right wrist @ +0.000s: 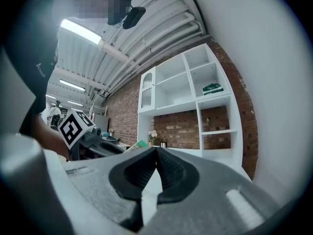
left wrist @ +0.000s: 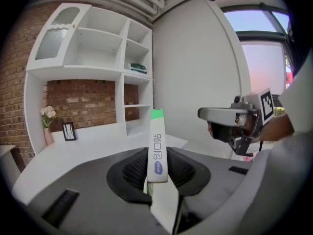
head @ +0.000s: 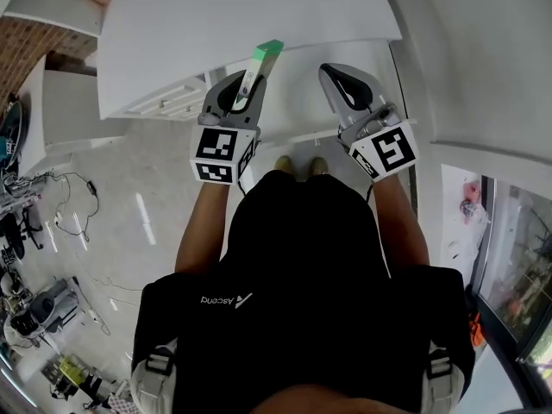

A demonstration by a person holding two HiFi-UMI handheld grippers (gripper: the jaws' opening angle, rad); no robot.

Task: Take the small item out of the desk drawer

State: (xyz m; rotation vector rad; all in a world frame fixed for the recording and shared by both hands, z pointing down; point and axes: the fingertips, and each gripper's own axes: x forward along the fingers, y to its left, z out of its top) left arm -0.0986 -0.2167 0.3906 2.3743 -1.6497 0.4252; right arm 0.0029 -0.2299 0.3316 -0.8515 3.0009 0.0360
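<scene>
At centre-left of the head view, the left gripper [head: 245, 91] has its jaws clamped on the lower part of a slim white tube [head: 262, 60] with a green tip. The tube stands upright by the edge of the white worktop [head: 259, 15]. It looks light, smooth and a little squashy, so a moderate pinch across its flat sides seems best. Further right, the right gripper [head: 348, 89] is clenched on nothing.

Tube [left wrist: 157, 151] glossy plastic, pads [left wrist: 191, 173] ribbed matt rubber, desk [head: 259, 20] smooth matt white.
</scene>
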